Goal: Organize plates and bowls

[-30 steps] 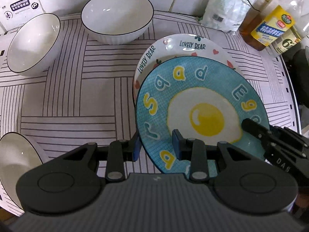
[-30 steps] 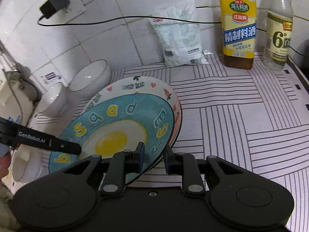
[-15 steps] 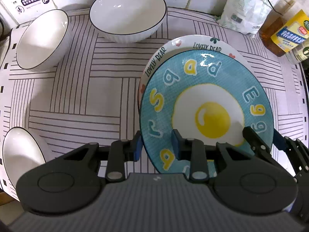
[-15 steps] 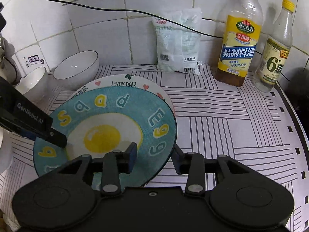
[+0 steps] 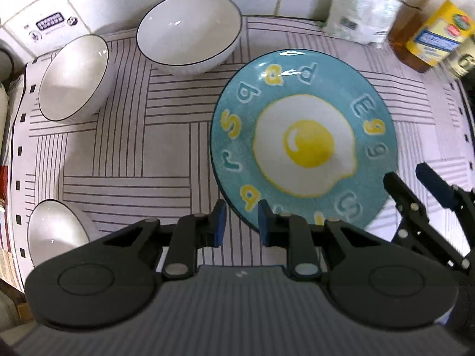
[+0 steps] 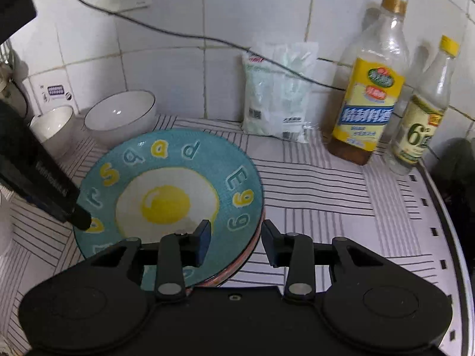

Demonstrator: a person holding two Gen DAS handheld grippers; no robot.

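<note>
The blue fried-egg plate [image 5: 302, 136] lies flat on top of the white bear plate, whose pink rim [image 6: 252, 246] shows under it in the right wrist view. My left gripper [image 5: 239, 222] is open at the blue plate's near left rim, its jaws apart around the edge. My right gripper [image 6: 236, 241] is open at the blue plate's [image 6: 169, 195] right rim. Three white bowls stand on the mat: one at the back [image 5: 188, 31], one back left [image 5: 74, 77], one near left [image 5: 55, 231].
A white bag [image 6: 279, 92], an oil bottle [image 6: 371, 89] and a vinegar bottle [image 6: 424, 112] stand against the tiled wall at the back right. A black cable [image 6: 178, 32] runs from the wall socket. The striped mat [image 5: 124, 148] covers the counter.
The blue plate came down flat onto the bear plate and now covers it. Both grippers opened and let go of its rim.
</note>
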